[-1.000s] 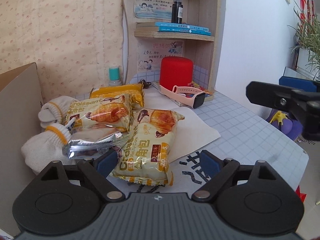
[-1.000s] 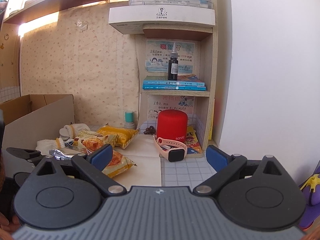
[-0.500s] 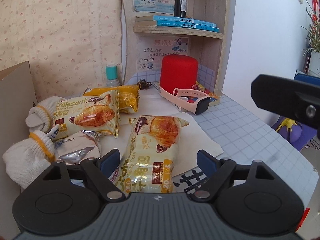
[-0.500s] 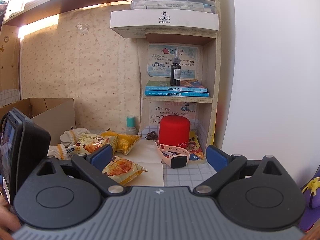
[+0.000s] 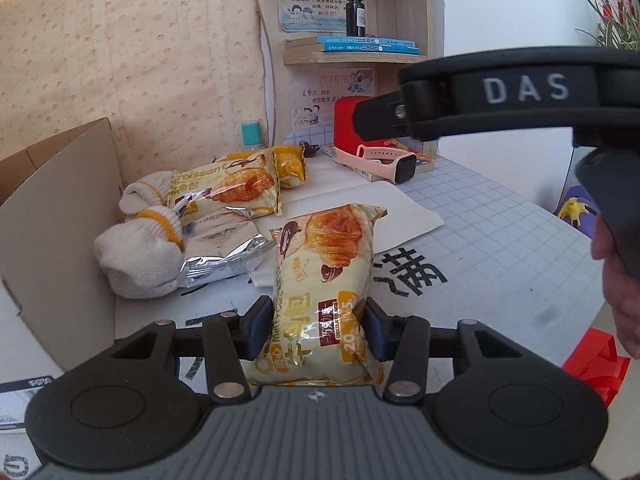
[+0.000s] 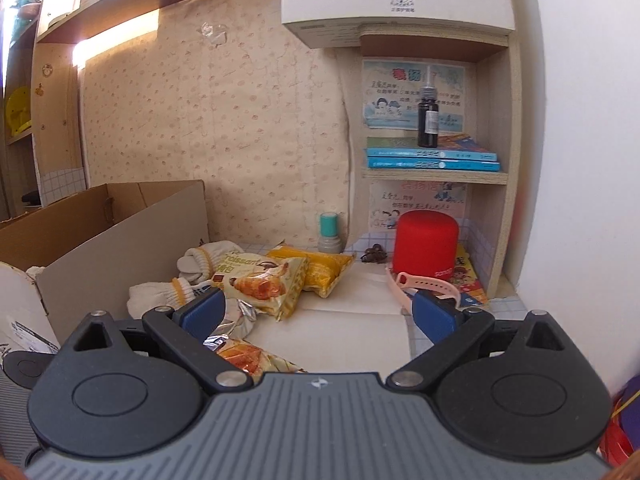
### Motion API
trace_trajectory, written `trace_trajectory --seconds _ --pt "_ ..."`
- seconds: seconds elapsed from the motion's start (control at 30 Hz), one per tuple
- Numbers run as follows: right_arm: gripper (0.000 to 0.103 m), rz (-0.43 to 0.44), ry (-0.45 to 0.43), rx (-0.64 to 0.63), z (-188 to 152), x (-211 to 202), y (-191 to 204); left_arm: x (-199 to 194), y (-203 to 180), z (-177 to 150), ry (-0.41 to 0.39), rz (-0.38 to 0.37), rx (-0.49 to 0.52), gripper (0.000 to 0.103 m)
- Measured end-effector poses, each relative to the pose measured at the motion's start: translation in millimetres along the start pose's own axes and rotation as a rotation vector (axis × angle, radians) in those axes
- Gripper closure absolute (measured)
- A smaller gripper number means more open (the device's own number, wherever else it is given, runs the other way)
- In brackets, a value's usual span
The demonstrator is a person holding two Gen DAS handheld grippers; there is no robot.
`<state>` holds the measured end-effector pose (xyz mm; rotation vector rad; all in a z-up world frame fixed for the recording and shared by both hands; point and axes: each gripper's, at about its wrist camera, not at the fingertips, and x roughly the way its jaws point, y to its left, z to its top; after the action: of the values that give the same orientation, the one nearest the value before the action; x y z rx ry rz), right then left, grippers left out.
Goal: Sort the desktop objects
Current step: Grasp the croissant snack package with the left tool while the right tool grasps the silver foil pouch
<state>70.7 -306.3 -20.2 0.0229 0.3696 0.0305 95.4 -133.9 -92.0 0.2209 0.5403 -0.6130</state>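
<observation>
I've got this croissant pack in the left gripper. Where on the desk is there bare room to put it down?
The left gripper is shut on the croissant pack. Free: the grid mat to the right, between the white paper sheet and the desk edge. Crowded: the left side by the cardboard box, with socks, silver wrapper and more snack packs.
</observation>
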Motion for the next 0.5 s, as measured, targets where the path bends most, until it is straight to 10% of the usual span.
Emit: trace_trajectory --seconds 0.5 --pt "0.006 0.321 0.305 -0.365 14 100 63 -34 2 -25 -0.017 -0.009 -0.010 0.052"
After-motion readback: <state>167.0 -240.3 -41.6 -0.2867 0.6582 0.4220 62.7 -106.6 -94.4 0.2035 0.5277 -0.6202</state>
